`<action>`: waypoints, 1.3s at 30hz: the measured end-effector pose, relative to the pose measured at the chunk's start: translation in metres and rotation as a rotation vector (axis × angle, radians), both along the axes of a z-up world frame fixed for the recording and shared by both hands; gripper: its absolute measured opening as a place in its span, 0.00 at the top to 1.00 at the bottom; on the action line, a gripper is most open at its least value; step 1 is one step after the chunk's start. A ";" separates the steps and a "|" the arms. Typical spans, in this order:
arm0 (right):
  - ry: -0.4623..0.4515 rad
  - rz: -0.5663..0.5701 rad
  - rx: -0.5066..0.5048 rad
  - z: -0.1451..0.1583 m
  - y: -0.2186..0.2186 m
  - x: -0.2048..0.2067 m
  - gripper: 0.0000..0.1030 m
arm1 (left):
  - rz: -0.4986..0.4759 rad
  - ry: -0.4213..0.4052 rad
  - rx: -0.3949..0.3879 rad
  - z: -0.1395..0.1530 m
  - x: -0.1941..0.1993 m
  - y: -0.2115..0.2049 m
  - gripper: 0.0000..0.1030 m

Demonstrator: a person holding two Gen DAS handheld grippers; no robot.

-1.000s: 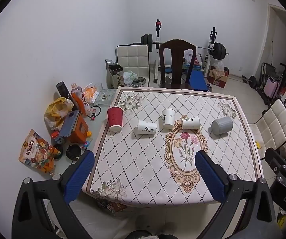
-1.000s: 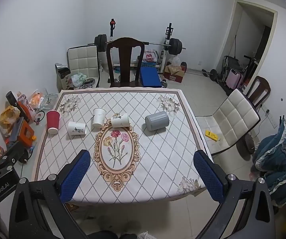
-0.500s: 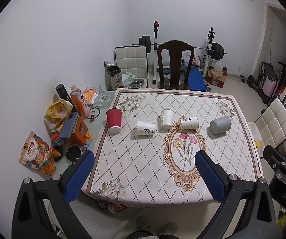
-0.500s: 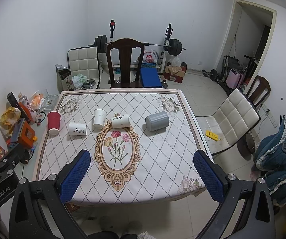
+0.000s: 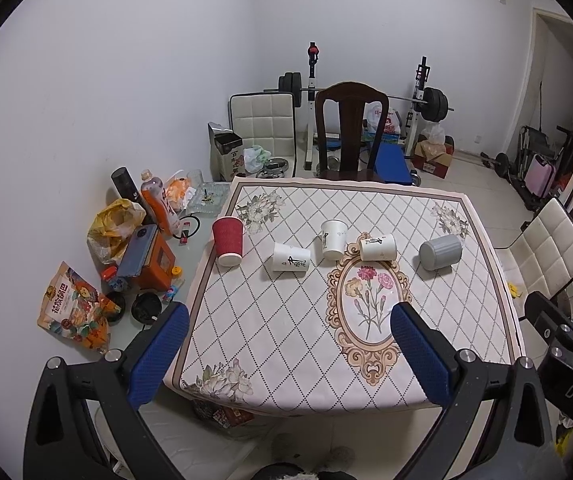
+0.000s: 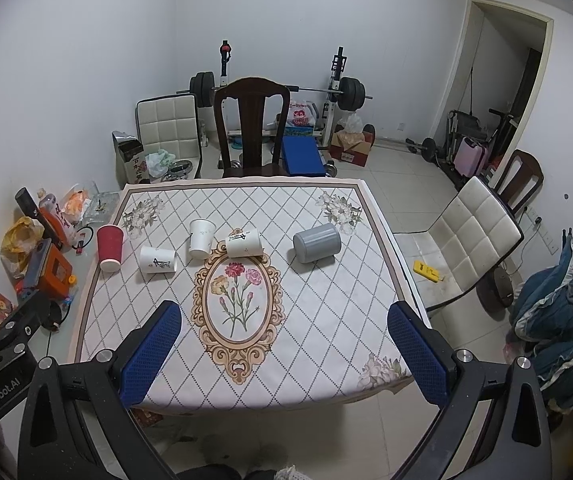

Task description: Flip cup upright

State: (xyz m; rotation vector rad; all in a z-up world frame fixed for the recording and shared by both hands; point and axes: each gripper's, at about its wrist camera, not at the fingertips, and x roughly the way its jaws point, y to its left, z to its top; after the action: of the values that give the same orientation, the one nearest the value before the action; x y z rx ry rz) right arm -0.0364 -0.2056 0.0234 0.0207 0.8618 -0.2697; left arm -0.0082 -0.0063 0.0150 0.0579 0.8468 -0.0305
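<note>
Several cups stand in a row across the far half of the table [image 5: 286, 340] [image 6: 326, 320]. A red cup [image 5: 228, 241] [image 6: 109, 247] stands upside down at the left edge. A white paper cup [image 5: 291, 257] [image 6: 157, 259] lies on its side. Another white cup [image 5: 333, 239] [image 6: 200, 238] stands upside down. A third white cup [image 5: 377, 247] [image 6: 244, 243] lies on its side. A grey cup [image 5: 440, 251] [image 6: 316, 243] lies on its side at the right. My left gripper [image 5: 288, 348] and right gripper [image 6: 282, 346] are open and empty, held high over the table's near edge.
A side surface left of the table holds bags, bottles, an orange box [image 5: 150, 258] and a snack bag [image 5: 72, 312]. A dark wooden chair [image 5: 350, 132] stands at the far edge. A white padded chair [image 6: 462, 240] stands to the right. Gym equipment lines the back wall.
Both grippers have drawn back and up a little, so the table looks slightly smaller. The cups have not moved.
</note>
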 end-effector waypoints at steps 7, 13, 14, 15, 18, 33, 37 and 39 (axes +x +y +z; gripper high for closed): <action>-0.001 -0.002 0.000 0.001 0.001 0.000 0.00 | -0.001 -0.001 -0.001 -0.002 -0.003 -0.005 0.00; -0.003 -0.001 0.002 0.001 0.000 -0.001 0.00 | -0.001 -0.001 -0.002 -0.002 -0.002 -0.003 0.00; -0.003 -0.001 0.003 0.001 0.000 -0.001 0.00 | 0.000 -0.002 -0.002 -0.002 -0.003 -0.004 0.00; -0.003 0.000 0.003 0.001 0.000 -0.001 0.00 | 0.000 -0.002 -0.002 -0.002 -0.002 -0.003 0.00; -0.004 0.000 0.003 0.001 0.000 -0.001 0.00 | -0.001 -0.002 -0.004 -0.002 -0.002 -0.003 0.00; -0.005 -0.002 0.006 0.001 0.000 -0.002 0.00 | -0.002 -0.004 -0.005 -0.003 -0.004 -0.002 0.00; -0.004 -0.001 0.010 0.000 0.000 -0.003 0.00 | -0.001 -0.006 -0.003 -0.003 -0.005 -0.002 0.00; -0.003 -0.001 0.012 0.003 0.002 -0.002 0.00 | 0.000 -0.006 -0.004 -0.003 -0.007 -0.005 0.00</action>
State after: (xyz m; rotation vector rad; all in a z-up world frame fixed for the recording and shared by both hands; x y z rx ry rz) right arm -0.0381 -0.2040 0.0262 0.0332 0.8601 -0.2657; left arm -0.0149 -0.0109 0.0117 0.0544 0.8406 -0.0322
